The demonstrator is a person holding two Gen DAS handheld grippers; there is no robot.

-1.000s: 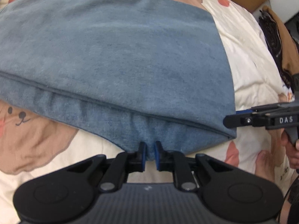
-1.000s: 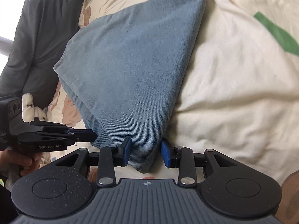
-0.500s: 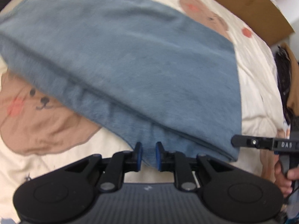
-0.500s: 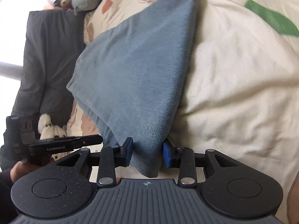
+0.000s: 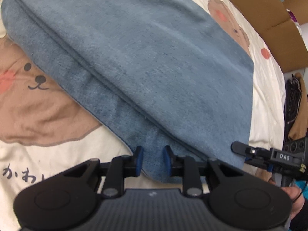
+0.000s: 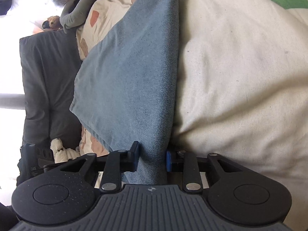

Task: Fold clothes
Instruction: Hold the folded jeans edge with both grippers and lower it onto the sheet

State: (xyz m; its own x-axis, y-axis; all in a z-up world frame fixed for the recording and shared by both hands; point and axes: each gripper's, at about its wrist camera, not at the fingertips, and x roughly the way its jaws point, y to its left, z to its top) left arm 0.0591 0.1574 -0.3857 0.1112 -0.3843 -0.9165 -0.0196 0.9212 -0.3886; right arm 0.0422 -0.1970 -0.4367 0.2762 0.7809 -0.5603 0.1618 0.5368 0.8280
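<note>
A folded blue denim garment lies on a cream bedspread with bear prints. My left gripper has its blue pads slightly apart on either side of the garment's near edge. My right gripper is closed on a thick bundle of the same garment at its near corner, which runs between the pads and under the gripper body. The right gripper also shows at the right edge of the left wrist view. The left gripper's body shows at the lower left of the right wrist view.
A dark grey cushion lies left of the garment. A white plush toy sits below it. A grey sleeve lies at the far end. A cardboard box and dark and brown clothes lie beyond the bed's right side.
Both grippers have swung round with the garment's near edge. The left gripper's pads have spread apart a little. The right gripper's pads stay pressed on the denim.
</note>
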